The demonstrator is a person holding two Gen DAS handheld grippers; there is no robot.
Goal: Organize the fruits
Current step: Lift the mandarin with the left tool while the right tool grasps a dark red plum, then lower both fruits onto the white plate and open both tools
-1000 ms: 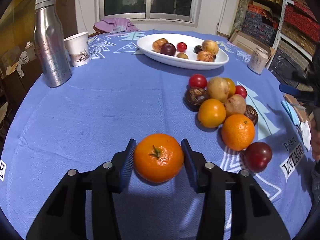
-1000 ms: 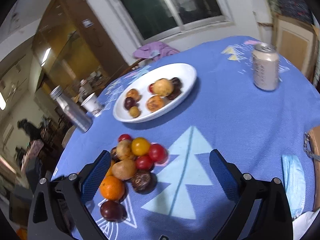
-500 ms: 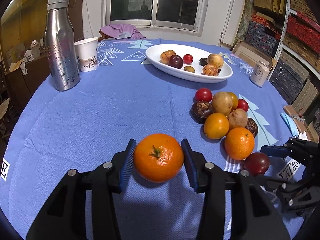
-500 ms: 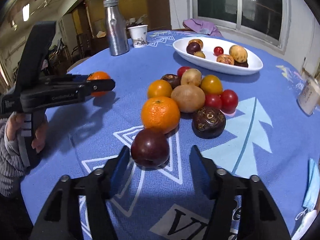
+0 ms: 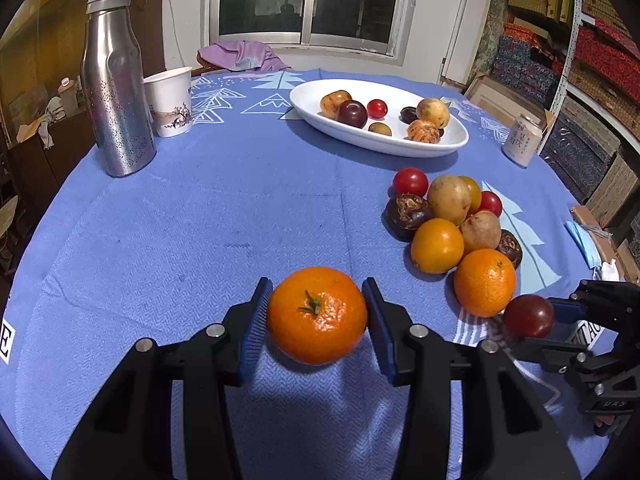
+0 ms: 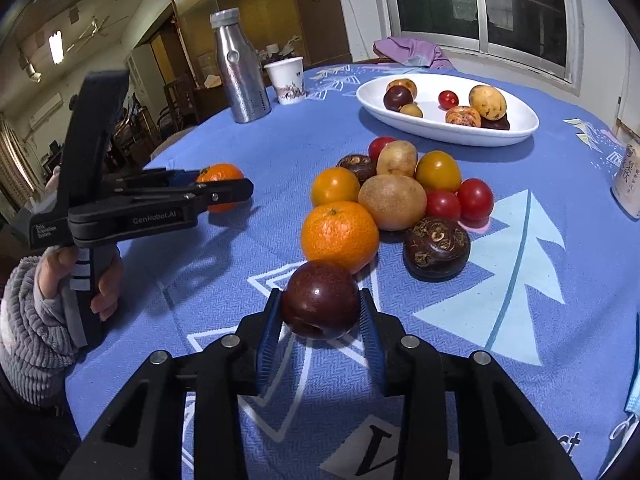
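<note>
- The mandarin [image 5: 317,315] sits between the blue pads of the left tongs [image 5: 316,320], stem up, above the blue cloth of the desk [image 5: 200,220]; both pads look pressed to its sides. From the right-hand camera it seems to hang a little clear of the cloth, well apart from the heap.
- The dark plum [image 6: 320,300] is pinched in the right tongs [image 6: 320,316], at the near edge of the heap and just beside a second orange [image 6: 339,236]; whether the two fruits touch, I cannot tell.
- Both fruits are round and smooth-skinned, gripped across the widest part, so I reckon a quick swing or a slackened squeeze could let either one squirt out and roll over the cloth.
- Lifting the plum may nudge that orange, and the loose heap [image 6: 400,196] of tomatoes, potatoes and dark fruit could then spread.
- The white dish [image 5: 448,146] lies at the far side and already holds several pieces, so a fruit dropped from height might bounce out or knock others.
- Both tongs heading there at once risk clashing over the heap.
- The steel bottle [image 5: 116,92], paper cup [image 5: 168,100] and can [image 5: 522,140] stand off to the sides, near the edge, and a wide sweep could tip them.
</note>
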